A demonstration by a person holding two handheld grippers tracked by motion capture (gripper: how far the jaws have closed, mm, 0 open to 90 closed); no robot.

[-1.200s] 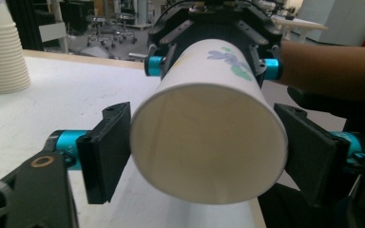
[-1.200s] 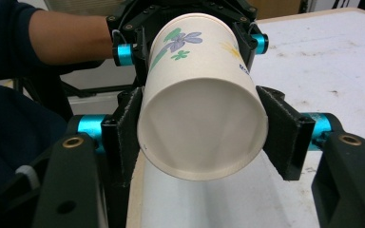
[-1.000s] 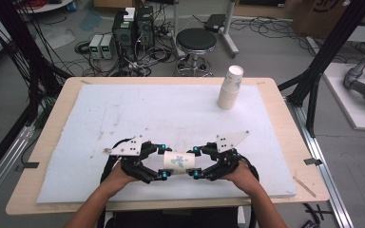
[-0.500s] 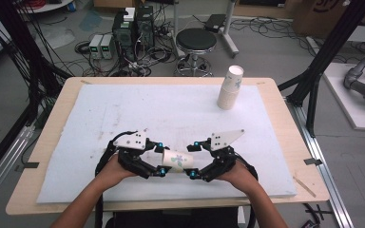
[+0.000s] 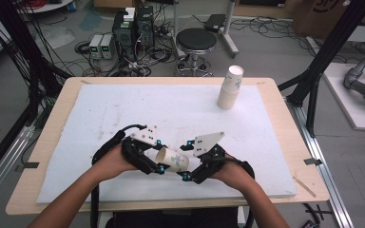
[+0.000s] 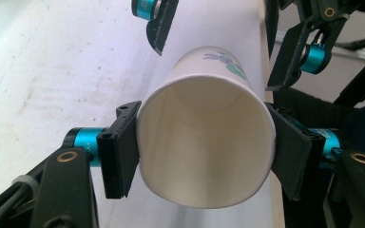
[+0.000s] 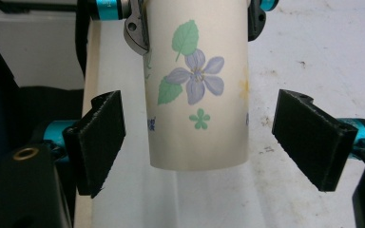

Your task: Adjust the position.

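1. High view: the paper cup (image 5: pixel 172 159) hangs on its side above the near edge of the white-padded table (image 5: pixel 100 114), between the left gripper (image 5: pixel 153 162) and right gripper (image 5: pixel 190 170).
2. Since a second ago the right gripper's jaws have sprung wide and let go; the left gripper alone clamps the cup near its rim, so the handover looks done.
3. Right gripper view shows the flower print (image 7: pixel 195 76); left gripper view shows the cup's hollow inside (image 6: pixel 204 142).
4. A cup stack (image 5: pixel 231 88) stands near the far right corner.

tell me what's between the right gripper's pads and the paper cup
Nothing: in the right gripper view, the right gripper stands open, bare gaps beside the paper cup.
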